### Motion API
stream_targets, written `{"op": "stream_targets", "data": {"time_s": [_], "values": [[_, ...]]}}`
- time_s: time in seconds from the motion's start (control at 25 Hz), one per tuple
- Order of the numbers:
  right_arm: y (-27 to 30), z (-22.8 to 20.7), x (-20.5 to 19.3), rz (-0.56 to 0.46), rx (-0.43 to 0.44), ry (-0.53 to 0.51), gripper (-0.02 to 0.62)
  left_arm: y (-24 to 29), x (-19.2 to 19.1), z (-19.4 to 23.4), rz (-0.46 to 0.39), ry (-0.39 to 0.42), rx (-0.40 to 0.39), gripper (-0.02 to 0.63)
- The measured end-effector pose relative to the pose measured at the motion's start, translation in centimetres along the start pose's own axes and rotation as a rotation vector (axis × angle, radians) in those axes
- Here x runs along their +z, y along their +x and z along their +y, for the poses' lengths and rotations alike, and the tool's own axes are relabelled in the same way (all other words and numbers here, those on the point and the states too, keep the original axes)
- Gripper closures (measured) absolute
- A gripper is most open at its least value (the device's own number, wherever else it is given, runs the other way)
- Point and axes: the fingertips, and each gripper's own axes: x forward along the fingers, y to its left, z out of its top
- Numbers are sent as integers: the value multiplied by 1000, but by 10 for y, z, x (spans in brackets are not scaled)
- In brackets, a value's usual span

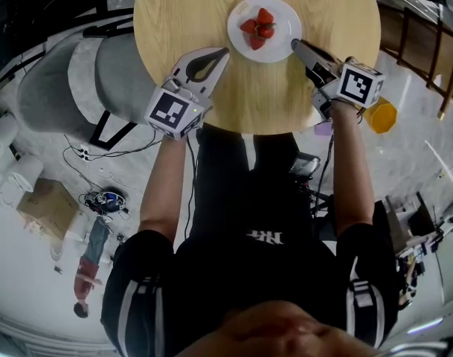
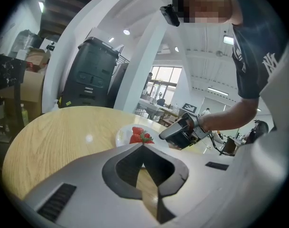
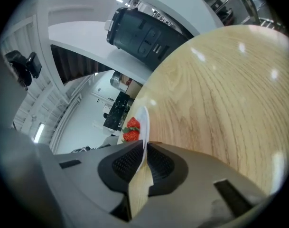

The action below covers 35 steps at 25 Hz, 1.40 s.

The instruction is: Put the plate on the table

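A white plate [image 1: 280, 15] with a few strawberries [image 1: 259, 28] rests on the round wooden table [image 1: 181, 13], toward its far middle. My right gripper [image 1: 295, 44] is shut on the plate's near right rim; in the right gripper view the rim [image 3: 143, 122] runs edge-on between the jaws, with the strawberries [image 3: 132, 129] beyond. My left gripper [image 1: 225, 51] hovers over the table just left of the plate, jaws shut with nothing between them. From the left gripper view, the plate [image 2: 124, 136] and strawberries [image 2: 140, 136] lie just past the gripper's [image 2: 143, 146] tips, and the right gripper [image 2: 182, 131] is at the plate's right.
Two grey chairs [image 1: 62, 80] stand left of the table. A yellow container [image 1: 381, 115] sits on the floor at the right, a cardboard box [image 1: 47, 207] and cables [image 1: 103, 199] at the lower left. A dark railing [image 1: 427, 43] runs along the right.
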Motion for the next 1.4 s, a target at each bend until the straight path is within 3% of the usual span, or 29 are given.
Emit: {"op": "stream_targets", "data": {"time_s": [0.4,1.2,1.4], "values": [[6,0,1,61,-74,-191,549,3,-2,-2,10,6,-3,603],[16,-6,13,122,-353,-590,505,3,-7,-3,27,-1,-40,603],[15,-6,16,108,-368,-612,506,1,-9,-1,28,-8,-48,603]]}}
